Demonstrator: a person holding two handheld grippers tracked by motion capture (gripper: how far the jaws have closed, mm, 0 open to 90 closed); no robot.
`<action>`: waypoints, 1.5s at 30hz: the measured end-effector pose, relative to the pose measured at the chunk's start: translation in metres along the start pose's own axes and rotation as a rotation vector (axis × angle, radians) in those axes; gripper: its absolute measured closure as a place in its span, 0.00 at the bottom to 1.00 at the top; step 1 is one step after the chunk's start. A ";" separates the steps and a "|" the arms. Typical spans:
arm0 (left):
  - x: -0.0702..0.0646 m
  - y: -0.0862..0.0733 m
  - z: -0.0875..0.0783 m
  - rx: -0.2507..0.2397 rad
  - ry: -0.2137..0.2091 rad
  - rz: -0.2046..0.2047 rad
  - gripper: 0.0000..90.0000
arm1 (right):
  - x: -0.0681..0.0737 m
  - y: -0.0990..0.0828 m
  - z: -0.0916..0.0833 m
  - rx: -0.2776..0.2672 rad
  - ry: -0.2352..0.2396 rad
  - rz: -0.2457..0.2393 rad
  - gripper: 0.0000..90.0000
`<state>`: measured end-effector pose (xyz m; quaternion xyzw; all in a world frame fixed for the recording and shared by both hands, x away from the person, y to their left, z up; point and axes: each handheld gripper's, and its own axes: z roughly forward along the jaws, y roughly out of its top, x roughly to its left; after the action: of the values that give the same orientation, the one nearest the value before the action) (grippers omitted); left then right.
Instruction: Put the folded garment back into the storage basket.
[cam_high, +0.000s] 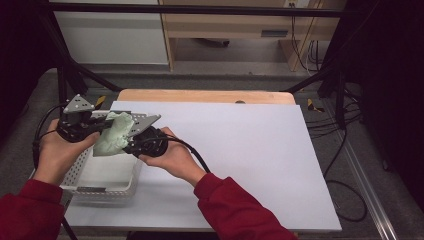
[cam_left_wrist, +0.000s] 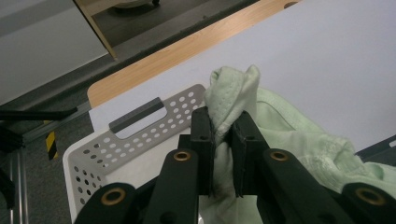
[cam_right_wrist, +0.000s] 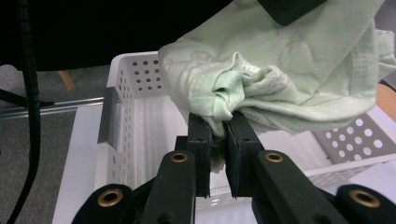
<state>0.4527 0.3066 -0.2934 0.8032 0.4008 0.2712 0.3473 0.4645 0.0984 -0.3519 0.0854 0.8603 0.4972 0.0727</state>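
Note:
A pale green cloth (cam_high: 114, 135) hangs bunched over a white perforated basket (cam_high: 80, 172) at the table's left. Both grippers hold it from opposite sides. My left gripper (cam_high: 102, 125) is shut on a fold of the cloth (cam_left_wrist: 243, 98), whose edge rises above the black pads (cam_left_wrist: 203, 135). My right gripper (cam_high: 131, 140) is shut on another bunched fold (cam_right_wrist: 233, 91), with the rest of the cloth (cam_right_wrist: 299, 46) draped above and to the right. The basket's inside (cam_right_wrist: 154, 126) lies just behind that fold.
A white sheet (cam_high: 240, 145) covers the wooden table (cam_high: 200, 96), with wide bare room to the right of the basket. The basket's grey handle slot (cam_left_wrist: 140, 116) faces the table's far edge. Dark frame bars (cam_high: 65, 55) and cables (cam_high: 345, 125) flank the table.

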 end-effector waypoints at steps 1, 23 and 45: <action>0.000 0.000 0.001 -0.001 0.000 -0.001 0.90 | 0.000 0.000 0.000 0.001 -0.001 0.002 0.91; 0.006 -0.008 0.008 0.047 -0.006 -0.018 0.89 | 0.001 -0.005 0.014 0.014 0.012 0.011 0.91; 0.008 -0.013 0.011 0.075 -0.011 -0.029 0.89 | 0.005 -0.009 0.023 0.002 0.022 0.020 0.91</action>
<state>0.4593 0.3153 -0.3091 0.8114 0.4201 0.2464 0.3232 0.4638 0.1147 -0.3715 0.0883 0.8606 0.4981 0.0583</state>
